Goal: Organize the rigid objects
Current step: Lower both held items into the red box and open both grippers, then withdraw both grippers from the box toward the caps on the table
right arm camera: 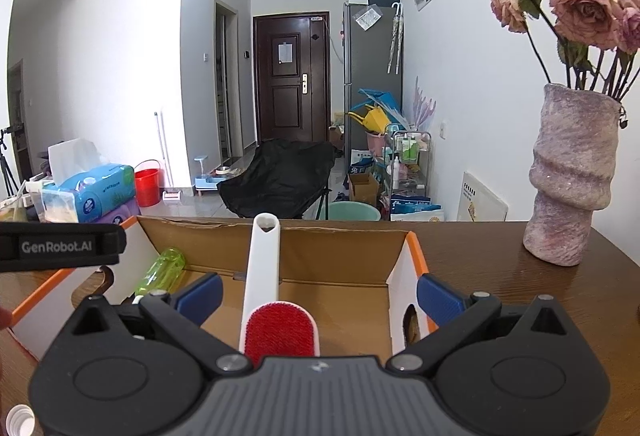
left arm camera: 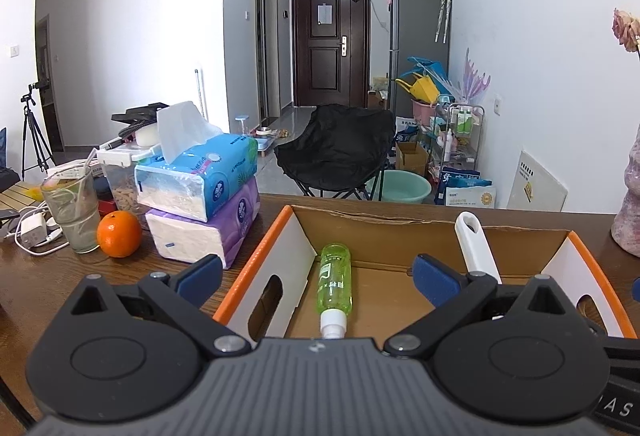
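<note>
With my left gripper (left arm camera: 316,276) and right gripper (right arm camera: 318,294) both spread wide and empty, the green plastic spray bottle (left arm camera: 335,278) and white-handled red lint brush (right arm camera: 266,290) already lay inside the orange-rimmed cardboard box (left arm camera: 256,240) near the wooden table's (left arm camera: 48,276) far edge, so the sorting looked nearly finished.

Dark brown wooden table (left arm camera: 48,276) carries an open cardboard box with orange rim (left arm camera: 256,256), stacked tissue packs (left arm camera: 208,204), an orange fruit (left arm camera: 119,234), a drinking glass (left arm camera: 72,212), and a mottled pink vase (right arm camera: 572,176).

green bottle (left arm camera: 335,278) flat in cardboard box (left arm camera: 384,232) | lint brush (right arm camera: 262,276) leaning inside
</note>
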Action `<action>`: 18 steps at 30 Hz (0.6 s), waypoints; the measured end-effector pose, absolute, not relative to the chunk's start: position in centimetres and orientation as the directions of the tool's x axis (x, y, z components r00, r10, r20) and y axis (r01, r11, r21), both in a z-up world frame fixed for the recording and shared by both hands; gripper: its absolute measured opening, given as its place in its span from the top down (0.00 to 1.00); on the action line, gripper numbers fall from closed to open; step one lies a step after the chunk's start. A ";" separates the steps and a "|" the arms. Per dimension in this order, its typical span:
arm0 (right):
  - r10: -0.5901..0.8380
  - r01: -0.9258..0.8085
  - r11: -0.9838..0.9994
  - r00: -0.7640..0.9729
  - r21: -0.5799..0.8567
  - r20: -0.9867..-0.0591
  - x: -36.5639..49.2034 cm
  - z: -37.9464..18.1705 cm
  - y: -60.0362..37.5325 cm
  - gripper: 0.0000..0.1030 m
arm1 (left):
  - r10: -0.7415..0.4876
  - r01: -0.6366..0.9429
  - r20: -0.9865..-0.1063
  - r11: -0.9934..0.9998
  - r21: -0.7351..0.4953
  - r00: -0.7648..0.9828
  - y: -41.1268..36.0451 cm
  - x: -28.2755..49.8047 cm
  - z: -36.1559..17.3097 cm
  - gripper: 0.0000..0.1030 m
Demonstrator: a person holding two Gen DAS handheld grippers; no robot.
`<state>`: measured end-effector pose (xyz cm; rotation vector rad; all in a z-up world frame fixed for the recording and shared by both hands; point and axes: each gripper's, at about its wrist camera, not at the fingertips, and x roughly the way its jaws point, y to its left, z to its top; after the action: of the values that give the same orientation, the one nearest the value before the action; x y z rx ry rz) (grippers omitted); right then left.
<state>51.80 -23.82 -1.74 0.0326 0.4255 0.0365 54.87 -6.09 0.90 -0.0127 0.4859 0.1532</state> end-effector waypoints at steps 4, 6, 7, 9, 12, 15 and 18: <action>0.038 -0.023 0.999 0.913 0.043 -0.407 50.8 -1.5 -24.2 0.00 | 0.146 -0.150 -0.455 0.988 0.027 0.879 -6.1 53.8 1.2 0.00; 0.037 -0.021 0.999 0.913 0.043 -0.406 50.2 -1.4 -24.3 0.00 | 0.149 -0.151 -0.454 0.988 0.031 0.878 -6.0 53.3 1.2 0.00; 0.036 -0.020 0.999 0.913 0.042 -0.406 49.9 -1.3 -24.3 0.00 | 0.150 -0.152 -0.455 0.988 0.032 0.878 -6.0 53.1 1.2 0.00; 0.033 -0.018 0.999 0.914 0.040 -0.405 49.1 -1.2 -24.3 0.00 | 0.152 -0.155 -0.456 0.987 0.032 0.877 -5.9 52.6 1.2 0.00; 0.026 -0.012 0.999 0.916 0.039 -0.400 48.0 -1.1 -24.4 0.00 | 0.156 -0.160 -0.450 0.987 0.029 0.879 -5.7 51.5 1.3 0.00; 0.019 -0.003 0.999 0.919 0.041 -0.395 46.8 -0.8 -24.5 0.00 | 0.157 -0.163 -0.444 0.986 0.026 0.882 -5.5 50.4 1.4 0.00; 0.012 0.005 0.999 0.919 0.042 -0.394 45.7 -0.7 -24.7 0.00 | 0.170 -0.174 -0.441 0.984 0.031 0.881 -5.3 49.3 1.3 0.00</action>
<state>45.70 -24.69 -0.70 0.0421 0.4050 0.0037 49.29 -5.28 1.26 -0.0101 0.4583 0.1792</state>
